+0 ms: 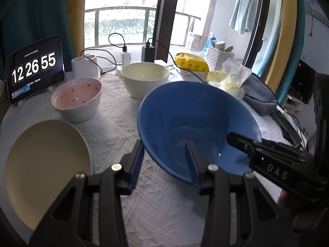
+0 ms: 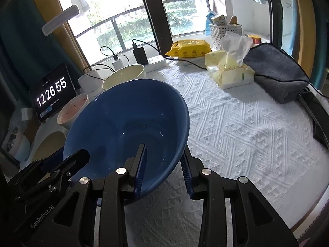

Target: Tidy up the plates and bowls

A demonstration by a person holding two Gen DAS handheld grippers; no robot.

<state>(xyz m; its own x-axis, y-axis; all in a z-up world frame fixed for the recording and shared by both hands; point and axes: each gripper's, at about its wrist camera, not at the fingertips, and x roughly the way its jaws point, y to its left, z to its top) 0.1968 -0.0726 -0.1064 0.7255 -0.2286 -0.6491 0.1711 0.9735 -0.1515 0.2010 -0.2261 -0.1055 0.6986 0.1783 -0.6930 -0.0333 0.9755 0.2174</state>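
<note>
Both of my grippers straddle the rim of the blue bowl [image 1: 197, 127]: left gripper [image 1: 164, 144] on its near-left wall, right gripper [image 2: 164, 150] on its near-right wall, one finger inside, one outside. Firm pinch? Cannot tell. Bowl sits tilted above the white cloth [image 2: 246, 133]. Judged step: carrying it to stack. Next: level it over the cream bowl [image 1: 145, 78], beyond the pink bowl [image 1: 77, 100] and cream plate [image 1: 45, 168].

Blue bowl [image 1: 197, 123]: large, glossy, empty; tilted, raised off the cloth.
Pink-lined bowl [image 1: 77, 98]: white outside, upright, at 10 o'clock from the blue bowl.
Cream bowl [image 1: 145, 78]: upright, empty, at 11 o'clock.
Cream plate [image 1: 47, 168]: flat, empty, at 8 o'clock.
</note>
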